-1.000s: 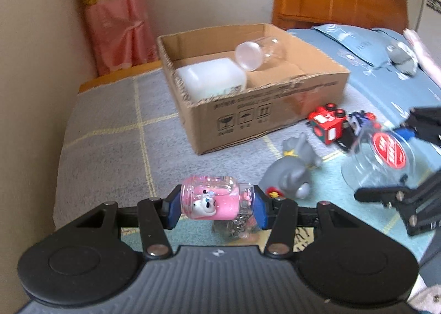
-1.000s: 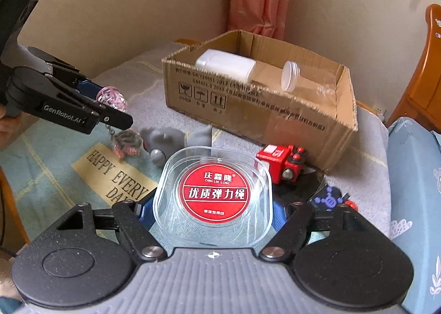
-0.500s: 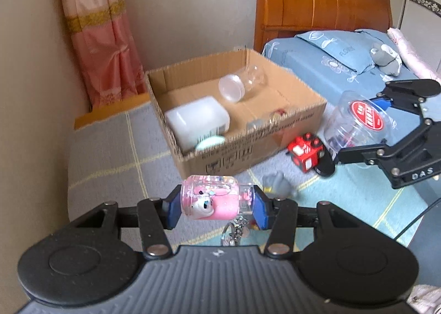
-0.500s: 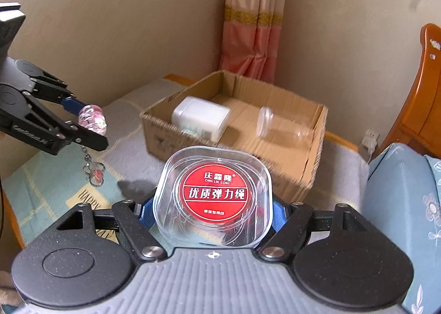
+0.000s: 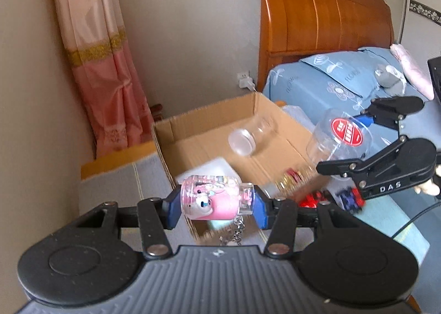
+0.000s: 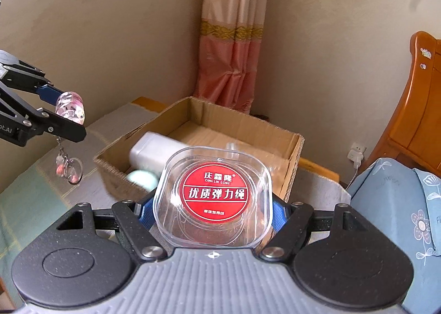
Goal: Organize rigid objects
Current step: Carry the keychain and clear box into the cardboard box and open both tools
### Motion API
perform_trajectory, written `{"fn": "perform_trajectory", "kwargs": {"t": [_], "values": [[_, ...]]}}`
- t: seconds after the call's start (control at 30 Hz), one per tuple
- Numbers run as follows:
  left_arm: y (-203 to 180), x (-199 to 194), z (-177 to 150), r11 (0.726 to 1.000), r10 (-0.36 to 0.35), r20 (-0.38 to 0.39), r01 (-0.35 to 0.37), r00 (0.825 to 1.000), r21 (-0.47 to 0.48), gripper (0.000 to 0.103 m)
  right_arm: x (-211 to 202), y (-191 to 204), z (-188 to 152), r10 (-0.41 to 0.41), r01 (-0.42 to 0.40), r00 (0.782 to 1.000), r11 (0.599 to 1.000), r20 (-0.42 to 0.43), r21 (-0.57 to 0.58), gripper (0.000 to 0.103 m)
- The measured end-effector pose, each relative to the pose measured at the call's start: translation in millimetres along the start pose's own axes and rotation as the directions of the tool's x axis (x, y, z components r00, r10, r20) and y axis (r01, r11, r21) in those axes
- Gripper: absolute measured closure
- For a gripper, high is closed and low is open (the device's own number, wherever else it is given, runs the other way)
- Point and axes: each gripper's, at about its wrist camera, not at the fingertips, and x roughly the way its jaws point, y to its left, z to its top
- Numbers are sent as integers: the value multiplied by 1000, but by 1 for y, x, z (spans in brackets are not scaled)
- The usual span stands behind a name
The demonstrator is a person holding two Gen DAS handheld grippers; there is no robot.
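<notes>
My left gripper is shut on a small pink keychain bottle with a cartoon figure inside; its chain and ring dangle below. The right wrist view has the same bottle held in the air left of the cardboard box. My right gripper is shut on a clear plastic box with a red round label, held above the near edge of the cardboard box. In the left wrist view that clear box hangs at the right of the cardboard box, which holds a white container and a clear jar.
Red and blue toy vehicles lie on the bedcover right of the cardboard box. A wooden headboard and blue pillows stand behind. A pink curtain hangs in the corner, with a wall socket to its right.
Both grippers have risen off the bedcover with their objects and moved toward the cardboard box. The grey toy has dropped out of the views.
</notes>
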Motion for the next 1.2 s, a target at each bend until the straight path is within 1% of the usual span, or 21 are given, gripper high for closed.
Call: {"fn": "perform_trajectory", "kwargs": {"t": [0.3, 0.57, 0.63, 0.67, 0.7, 0.77, 1.0, 1.13, 1.2], "values": [[11, 34, 39, 1000, 29, 21, -29, 999, 6, 53, 43, -27, 22, -22, 23, 1000, 999, -17, 43, 23], [12, 68, 62, 999, 36, 16, -36, 999, 20, 53, 79, -43, 24, -32, 35, 999, 997, -43, 76, 22], [12, 76, 66, 999, 40, 10, -40, 999, 14, 53, 85, -45, 20, -31, 35, 998, 996, -50, 78, 20], [13, 80, 68, 999, 41, 6, -41, 999, 12, 53, 87, -46, 19, -33, 37, 998, 996, -51, 79, 13], [13, 84, 69, 999, 41, 3, -41, 999, 11, 53, 87, -46, 16, -35, 39, 998, 996, -50, 84, 6], [13, 90, 72, 999, 41, -1, -41, 999, 13, 53, 84, -46, 11, -34, 37, 999, 995, -34, 92, 1], [15, 113, 83, 998, 55, -22, -55, 998, 12, 53, 64, -46, -1, -10, 12, 1000, 992, -19, 129, 1], [19, 131, 86, 997, 71, -52, -70, 996, 8, 53, 52, -41, -5, -17, 18, 1000, 994, -9, 104, 0], [22, 139, 86, 997, 77, -64, -77, 995, -1, 53, 48, -40, -7, -34, 34, 999, 996, -7, 86, 0]]}}
